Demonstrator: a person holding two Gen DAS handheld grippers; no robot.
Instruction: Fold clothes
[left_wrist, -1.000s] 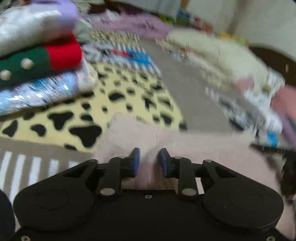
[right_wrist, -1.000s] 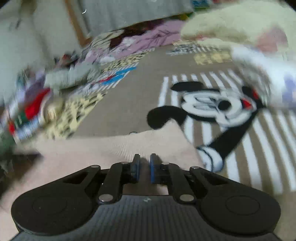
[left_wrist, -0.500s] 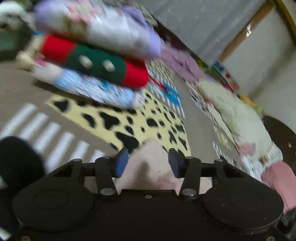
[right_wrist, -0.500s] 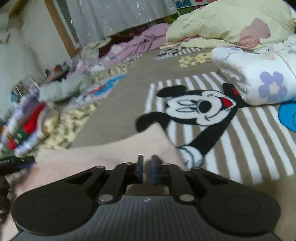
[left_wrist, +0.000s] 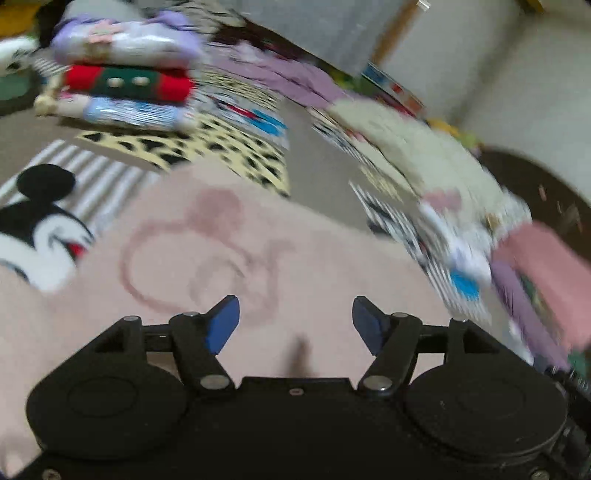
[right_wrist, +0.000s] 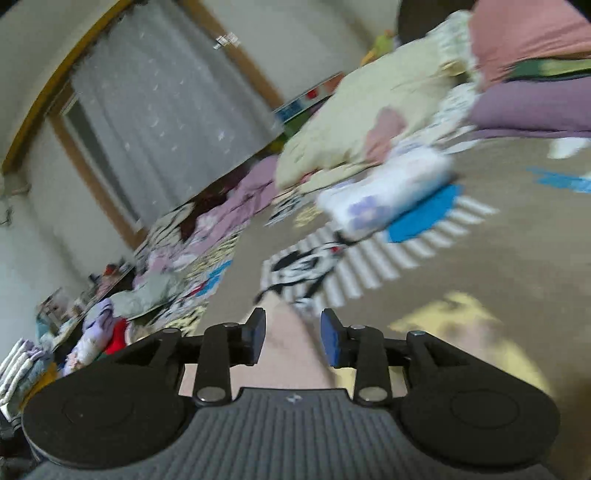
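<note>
A pale pink garment (left_wrist: 229, 251) with a faint pink mouse outline lies spread flat on the patterned rug. My left gripper (left_wrist: 295, 319) hovers over its near part, open wide, with nothing between the blue pads. In the right wrist view a narrow strip of the same pink garment (right_wrist: 288, 350) shows between and below the fingers. My right gripper (right_wrist: 293, 336) is open and tilted, and it holds nothing. Both views are blurred by motion.
A stack of folded clothes (left_wrist: 125, 85) stands at the back left on the leopard-print part of the rug (left_wrist: 207, 147). Heaps of unfolded clothes and bedding (left_wrist: 424, 162) run along the right. A folded floral bundle (right_wrist: 384, 195) lies on the rug ahead of my right gripper.
Both grippers have opened and let go of the pink garment, which now lies flat. Both have lifted and swung, the right one tilting upward toward the curtain.
</note>
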